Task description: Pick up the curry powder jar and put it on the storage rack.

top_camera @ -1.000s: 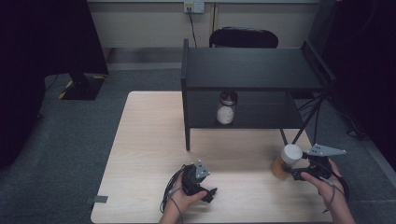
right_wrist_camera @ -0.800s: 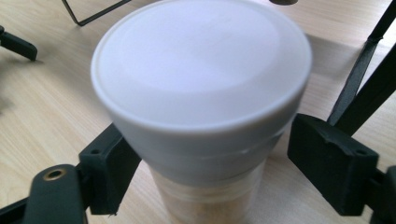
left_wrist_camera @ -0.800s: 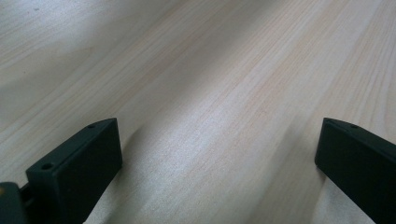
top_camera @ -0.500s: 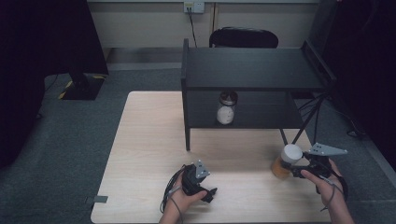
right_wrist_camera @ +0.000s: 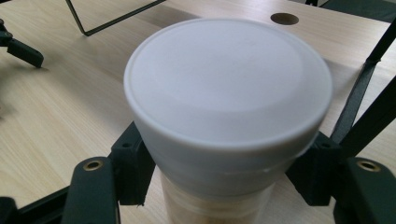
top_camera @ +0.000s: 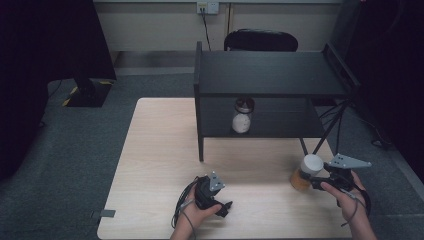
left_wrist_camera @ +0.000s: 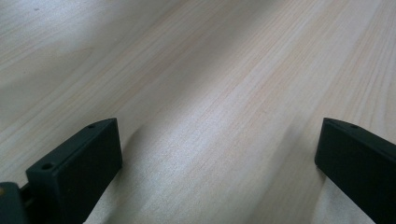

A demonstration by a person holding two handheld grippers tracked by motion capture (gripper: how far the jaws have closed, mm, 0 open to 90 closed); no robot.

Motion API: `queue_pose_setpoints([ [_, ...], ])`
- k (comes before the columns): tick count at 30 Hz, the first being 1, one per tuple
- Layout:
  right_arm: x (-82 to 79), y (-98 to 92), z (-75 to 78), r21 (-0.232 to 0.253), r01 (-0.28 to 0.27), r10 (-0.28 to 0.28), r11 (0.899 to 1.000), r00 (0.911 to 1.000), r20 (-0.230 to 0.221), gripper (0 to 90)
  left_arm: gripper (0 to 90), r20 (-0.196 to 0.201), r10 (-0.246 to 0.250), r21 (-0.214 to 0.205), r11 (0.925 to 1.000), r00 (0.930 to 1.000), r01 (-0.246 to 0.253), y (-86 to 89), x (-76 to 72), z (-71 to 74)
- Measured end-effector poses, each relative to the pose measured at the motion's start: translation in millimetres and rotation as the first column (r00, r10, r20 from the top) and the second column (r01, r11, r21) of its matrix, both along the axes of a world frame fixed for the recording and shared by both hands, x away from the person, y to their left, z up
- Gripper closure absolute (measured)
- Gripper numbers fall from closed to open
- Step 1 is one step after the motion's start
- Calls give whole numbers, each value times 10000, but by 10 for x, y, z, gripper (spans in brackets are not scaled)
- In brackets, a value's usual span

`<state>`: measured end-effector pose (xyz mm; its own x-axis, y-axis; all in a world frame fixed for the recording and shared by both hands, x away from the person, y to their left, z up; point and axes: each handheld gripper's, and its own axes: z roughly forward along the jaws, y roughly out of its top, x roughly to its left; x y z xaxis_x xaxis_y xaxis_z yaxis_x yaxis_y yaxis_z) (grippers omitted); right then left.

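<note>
A jar with a white lid and tan contents stands on the wooden table near its right edge. My right gripper reaches it from the right. In the right gripper view the black pads press on both sides of the jar just under its lid; the jaws have just been closing on it. My left gripper rests low near the table's front middle. Its jaws stand wide apart over bare wood, with nothing between them.
A black two-level shelf stands at the back of the table, with a second jar of white contents on its lower level. Thin black shelf legs rise close behind the held jar. A dark chair sits beyond the table.
</note>
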<state>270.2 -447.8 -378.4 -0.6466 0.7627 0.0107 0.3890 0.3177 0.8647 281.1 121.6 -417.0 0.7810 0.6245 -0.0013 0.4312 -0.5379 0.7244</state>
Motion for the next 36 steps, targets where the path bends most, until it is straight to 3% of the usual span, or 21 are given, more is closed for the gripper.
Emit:
queue_pose_setpoints([
  [18,-28,24,73,-113,-41,42,9999,9999,128,351,1,1,1,-3,10000,10000,-1,0,0,0],
  [36,-38,-11,321,-42,-532,533,9986,9984,194,351,2,1,2,-5,10000,10000,-2,0,0,-1],
])
